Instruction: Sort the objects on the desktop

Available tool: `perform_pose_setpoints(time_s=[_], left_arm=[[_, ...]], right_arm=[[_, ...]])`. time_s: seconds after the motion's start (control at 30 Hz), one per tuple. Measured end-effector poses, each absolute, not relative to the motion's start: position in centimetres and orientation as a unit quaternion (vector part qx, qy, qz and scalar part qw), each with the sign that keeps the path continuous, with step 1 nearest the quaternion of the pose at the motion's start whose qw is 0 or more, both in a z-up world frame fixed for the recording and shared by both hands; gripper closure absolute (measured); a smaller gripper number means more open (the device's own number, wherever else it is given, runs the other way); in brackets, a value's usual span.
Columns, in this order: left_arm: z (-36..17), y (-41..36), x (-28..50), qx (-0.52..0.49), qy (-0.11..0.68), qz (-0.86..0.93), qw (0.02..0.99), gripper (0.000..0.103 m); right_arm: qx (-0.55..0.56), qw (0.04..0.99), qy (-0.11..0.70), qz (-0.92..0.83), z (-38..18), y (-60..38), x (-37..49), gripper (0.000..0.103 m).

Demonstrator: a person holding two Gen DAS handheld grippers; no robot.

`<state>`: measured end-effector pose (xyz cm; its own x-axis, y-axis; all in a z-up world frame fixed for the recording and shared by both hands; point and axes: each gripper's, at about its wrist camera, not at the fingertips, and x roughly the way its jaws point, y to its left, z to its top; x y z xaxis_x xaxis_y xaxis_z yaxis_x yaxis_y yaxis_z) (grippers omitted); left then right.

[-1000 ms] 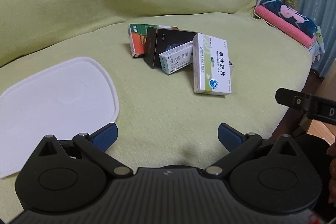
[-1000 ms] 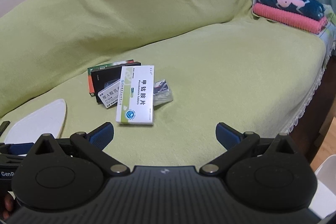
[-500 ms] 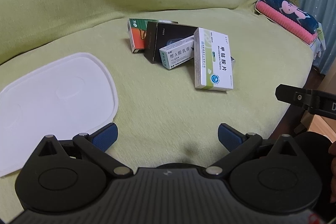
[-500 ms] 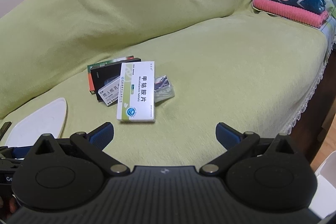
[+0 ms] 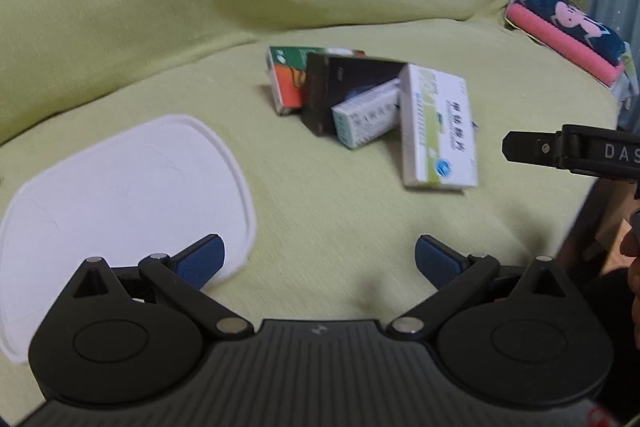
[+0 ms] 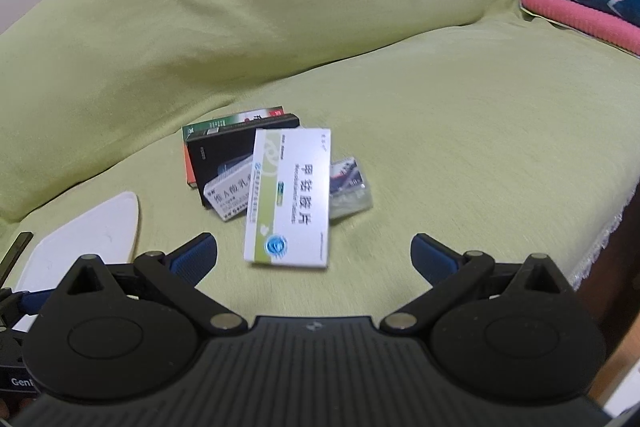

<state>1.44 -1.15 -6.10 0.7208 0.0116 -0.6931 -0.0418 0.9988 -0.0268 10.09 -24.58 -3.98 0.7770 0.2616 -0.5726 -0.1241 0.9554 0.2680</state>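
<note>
Right gripper [image 6: 314,253] nearer, white box [image 6: 290,197] lengthwise

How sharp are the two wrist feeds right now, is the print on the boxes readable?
Left wrist view: motion-smeared, the white-and-green box print illegible. Right wrist view: milder blur, its large characters still legible, small text not. Both have fisheye bending at the edges; lighting is soft, no glare.

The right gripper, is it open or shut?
Open. The right gripper has its blue pads wide apart, nothing between them.
</note>
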Motion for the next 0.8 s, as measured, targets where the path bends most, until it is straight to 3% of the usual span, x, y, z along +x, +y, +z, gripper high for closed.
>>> perform_pose_setpoints(time_s=[0.2,0.4,0.57,0.8], left_arm=[[-6.4,-0.5,3.4,-0.022,0.376,0.027,0.926,0.001],[-6.9,-0.9,3.4,-0.012,0.375,0.023,0.927,0.001],[-7.0,-1.2,3.3,-0.002,0.376,0.022,0.927,0.001],[-7.2,-1.2,3.6,0.001,0.382,0.017,0.924,0.001]], right_arm=[[0.122,0.923,0.34,0.133,-5.1,-24.0,13.9,0.001],[0.146,0.908,0.367,0.14,-7.0,-23.8,16.7,0.015],[0.167,0.897,0.376,0.158,-7.9,-23.5,17.9,0.017],[0.233,0.87,0.402,0.165,-9.6,-24.6,19.7,0.029]])
